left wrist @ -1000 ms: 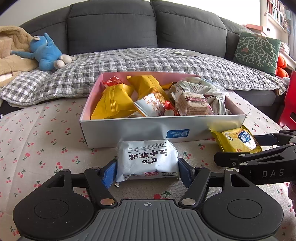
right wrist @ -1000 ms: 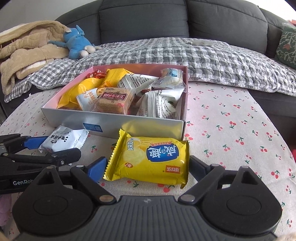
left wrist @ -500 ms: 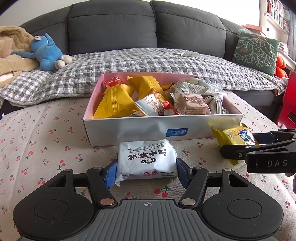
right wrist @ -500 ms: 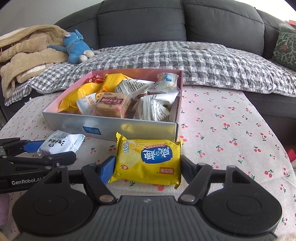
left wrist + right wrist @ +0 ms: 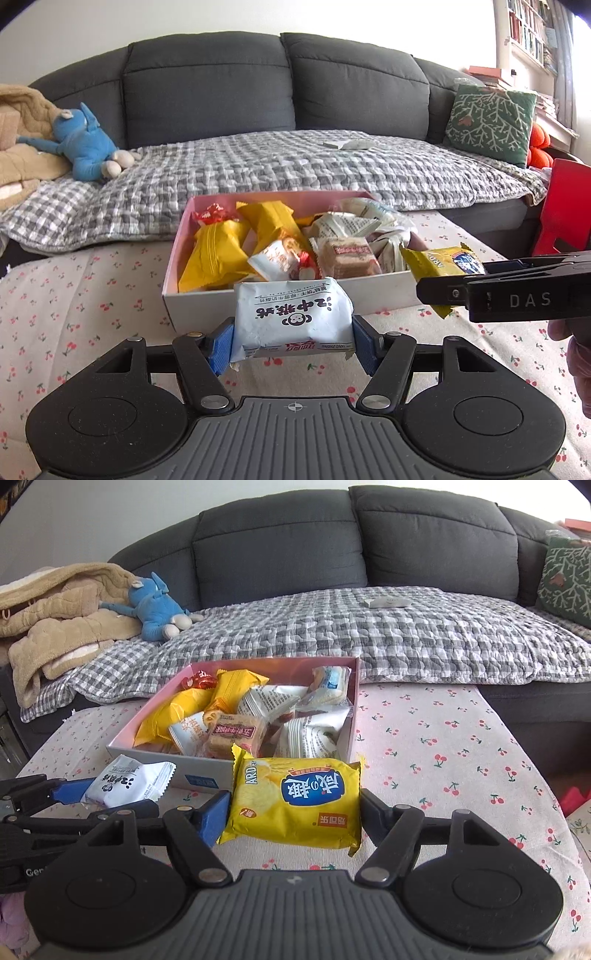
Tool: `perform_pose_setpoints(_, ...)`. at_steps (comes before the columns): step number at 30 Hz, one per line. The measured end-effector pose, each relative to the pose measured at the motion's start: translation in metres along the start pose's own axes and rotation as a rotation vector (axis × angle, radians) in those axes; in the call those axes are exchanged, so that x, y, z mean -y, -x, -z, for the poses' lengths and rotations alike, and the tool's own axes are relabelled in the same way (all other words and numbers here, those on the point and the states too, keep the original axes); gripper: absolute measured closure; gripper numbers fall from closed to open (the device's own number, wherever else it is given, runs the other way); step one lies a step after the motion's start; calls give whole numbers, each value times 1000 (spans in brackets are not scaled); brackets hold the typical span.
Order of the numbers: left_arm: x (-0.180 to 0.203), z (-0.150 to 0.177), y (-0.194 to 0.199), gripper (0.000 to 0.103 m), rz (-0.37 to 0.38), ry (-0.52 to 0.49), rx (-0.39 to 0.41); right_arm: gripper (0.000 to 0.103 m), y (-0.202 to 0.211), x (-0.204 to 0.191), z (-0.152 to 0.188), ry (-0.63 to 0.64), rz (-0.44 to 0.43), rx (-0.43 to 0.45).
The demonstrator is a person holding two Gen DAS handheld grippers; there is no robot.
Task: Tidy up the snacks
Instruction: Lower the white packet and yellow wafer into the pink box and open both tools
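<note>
Left wrist view: box (image 5: 295,299) full of snacks; claws clamp white packet (image 5: 293,319), yellow packet (image 5: 295,805).

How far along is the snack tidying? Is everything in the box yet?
Mostly done: the box already holds many packets. In hand: the left gripper grips a white packet, the right gripper a yellow packet. Both hang outside the box, not yet in.

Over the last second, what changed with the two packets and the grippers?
Both packets rose off the tablecloth. The left gripper lifted the white packet. The right gripper closed on and lifted the yellow packet. The snack box stayed put.
</note>
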State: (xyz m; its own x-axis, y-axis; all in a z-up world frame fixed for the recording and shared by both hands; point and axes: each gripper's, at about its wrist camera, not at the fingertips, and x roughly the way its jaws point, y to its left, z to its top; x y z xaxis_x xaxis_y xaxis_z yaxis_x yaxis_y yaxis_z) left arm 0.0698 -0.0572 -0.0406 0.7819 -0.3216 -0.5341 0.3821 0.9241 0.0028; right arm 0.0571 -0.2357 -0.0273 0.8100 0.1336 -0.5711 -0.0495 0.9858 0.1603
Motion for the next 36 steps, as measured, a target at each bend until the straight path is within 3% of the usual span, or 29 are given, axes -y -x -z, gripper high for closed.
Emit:
perform_pose_setpoints(12,-4,-42,-28,38,-18,-15,15,33,-12,8,-47,-64,-14,52)
perform_pose_setpoints(28,-24,-71,-96,37,-56,5,-15,33,-93,1,-91,-37,-29,-41)
perform_pose_setpoints(33,-27,-75,-106,35,-54,9,-9,31,-107,-3,-98,-38,-21,-54)
perform_pose_setpoints(36,-28,-77,-111,27,-45,21,-19,30,-112,-4,-102,-40,-18,-57)
